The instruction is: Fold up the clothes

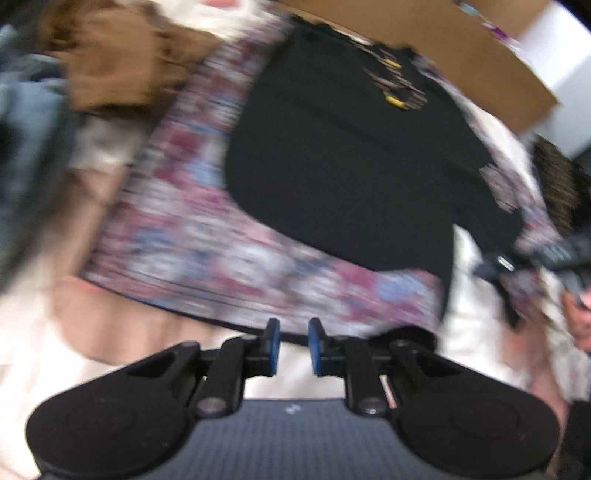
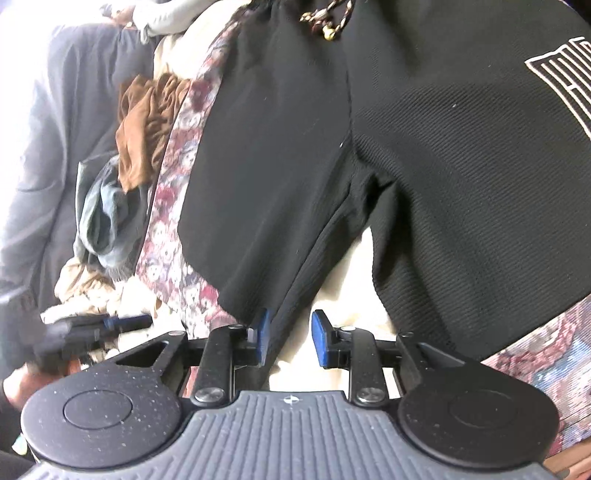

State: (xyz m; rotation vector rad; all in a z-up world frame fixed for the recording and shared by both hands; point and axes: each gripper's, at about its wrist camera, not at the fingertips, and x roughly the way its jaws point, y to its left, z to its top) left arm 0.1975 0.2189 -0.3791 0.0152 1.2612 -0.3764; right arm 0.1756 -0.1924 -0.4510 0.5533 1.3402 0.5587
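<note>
Black shorts (image 1: 351, 166) with a gold-tipped drawstring (image 2: 325, 22) lie flat on a teddy-bear patterned cloth (image 1: 203, 240). A white line logo (image 2: 561, 81) marks one leg. In the blurred left wrist view, my left gripper (image 1: 293, 347) hovers open over the near edge of the patterned cloth, nothing between its blue pads. My right gripper (image 2: 291, 339) is open at the leg hems of the shorts (image 2: 461, 166). A black hem edge runs down between its fingers, close to the left pad (image 2: 263, 338). Each gripper shows at the other view's edge.
A brown garment (image 2: 147, 122) and a blue-grey one (image 2: 99, 214) lie bunched beyond the patterned cloth (image 2: 173, 147). Cream bedding (image 2: 351, 258) lies underneath. A cardboard sheet (image 1: 461, 55) sits past the shorts. A person's hand (image 1: 580, 317) holds the right gripper.
</note>
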